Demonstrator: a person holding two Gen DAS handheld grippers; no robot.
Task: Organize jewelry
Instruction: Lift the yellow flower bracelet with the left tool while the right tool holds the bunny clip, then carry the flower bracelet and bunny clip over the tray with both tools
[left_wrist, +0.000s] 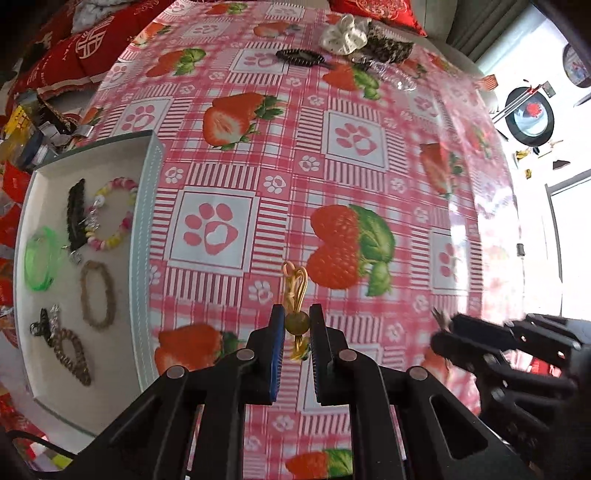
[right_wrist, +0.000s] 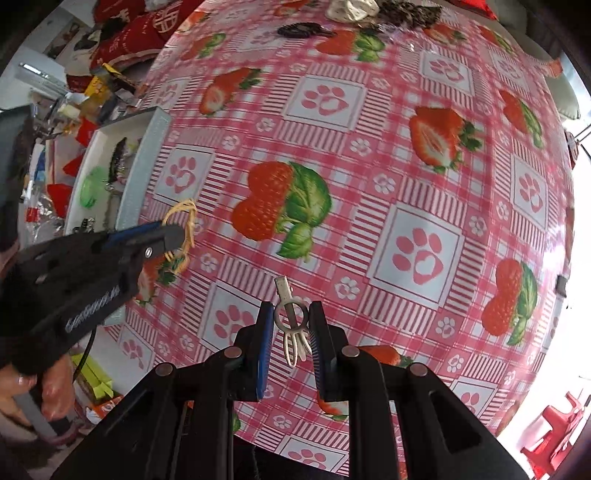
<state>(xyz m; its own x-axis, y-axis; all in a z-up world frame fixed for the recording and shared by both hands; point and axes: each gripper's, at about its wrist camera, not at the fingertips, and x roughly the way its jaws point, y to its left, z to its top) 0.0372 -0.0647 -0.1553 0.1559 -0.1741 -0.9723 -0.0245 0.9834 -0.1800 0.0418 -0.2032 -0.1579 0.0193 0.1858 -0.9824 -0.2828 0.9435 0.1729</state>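
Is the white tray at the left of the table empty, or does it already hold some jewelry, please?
Not empty. The white tray already holds a green bangle, a pastel bead bracelet, a brown braided loop and dark clips.

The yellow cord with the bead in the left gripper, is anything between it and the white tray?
Nothing visible. Only bare tablecloth lies between the yellow cord and the white tray, whose raised rim it must clear.

both wrist views steeply down, sharing tablecloth (left_wrist: 354, 140)

Right gripper (left_wrist: 441, 332) blurred, its load perhaps unreadable
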